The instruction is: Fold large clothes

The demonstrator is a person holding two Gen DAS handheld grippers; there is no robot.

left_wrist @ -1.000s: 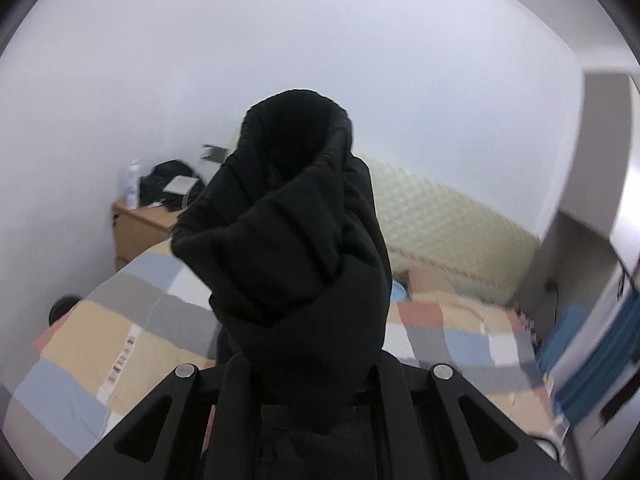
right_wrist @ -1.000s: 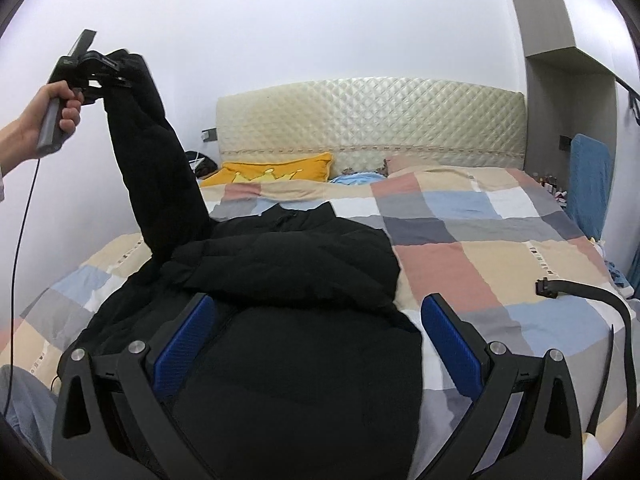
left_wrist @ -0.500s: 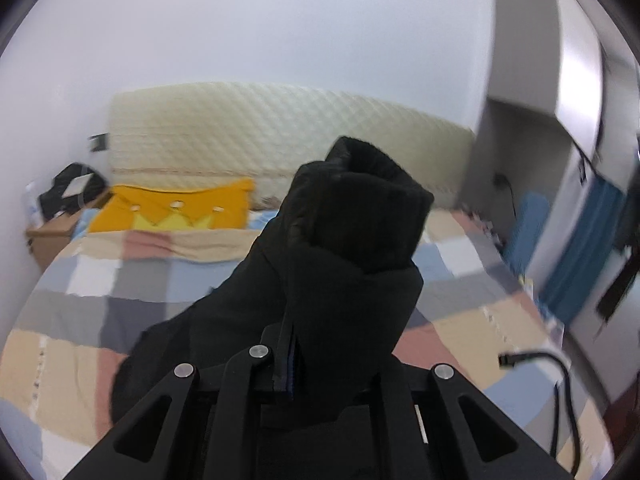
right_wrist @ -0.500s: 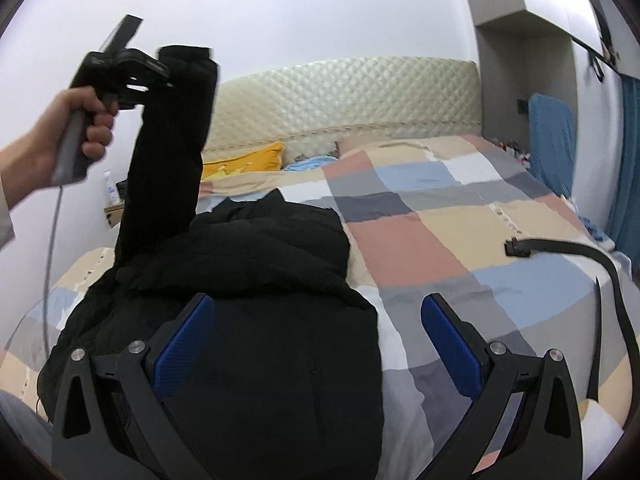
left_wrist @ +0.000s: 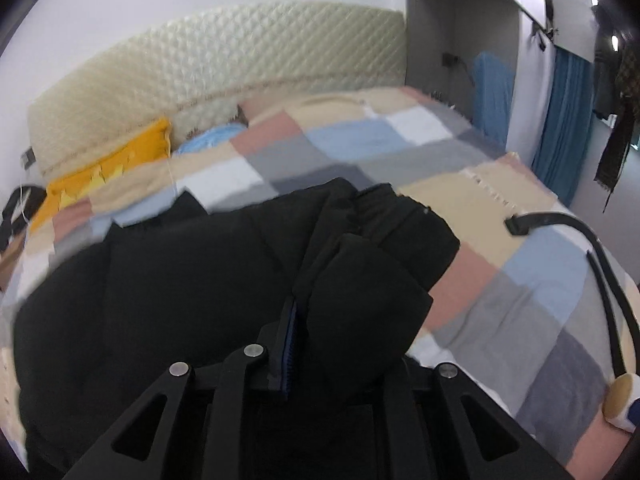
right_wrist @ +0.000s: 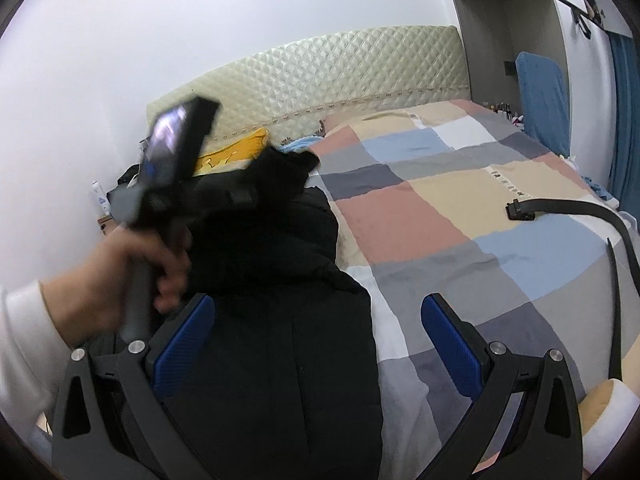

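A large black padded jacket [right_wrist: 280,344] lies on the left side of the checked bedspread [right_wrist: 420,216]; it also shows in the left wrist view [left_wrist: 180,280]. My left gripper [left_wrist: 340,320] is shut on the black sleeve [left_wrist: 372,292] and holds it over the jacket body. In the right wrist view the left gripper [right_wrist: 280,184] shows blurred, with the sleeve cuff in it, above the jacket. My right gripper [right_wrist: 316,336] is open and empty, low over the jacket's hem.
A black belt [right_wrist: 580,216] lies on the right of the bed, also seen in the left wrist view [left_wrist: 580,248]. A yellow pillow [left_wrist: 104,168] and quilted headboard [right_wrist: 320,72] are at the far end. A bedside table [right_wrist: 106,220] stands left.
My left gripper has swung the sleeve from high at the left down and rightwards across the jacket. My right gripper has stayed open and turned slightly to the right.
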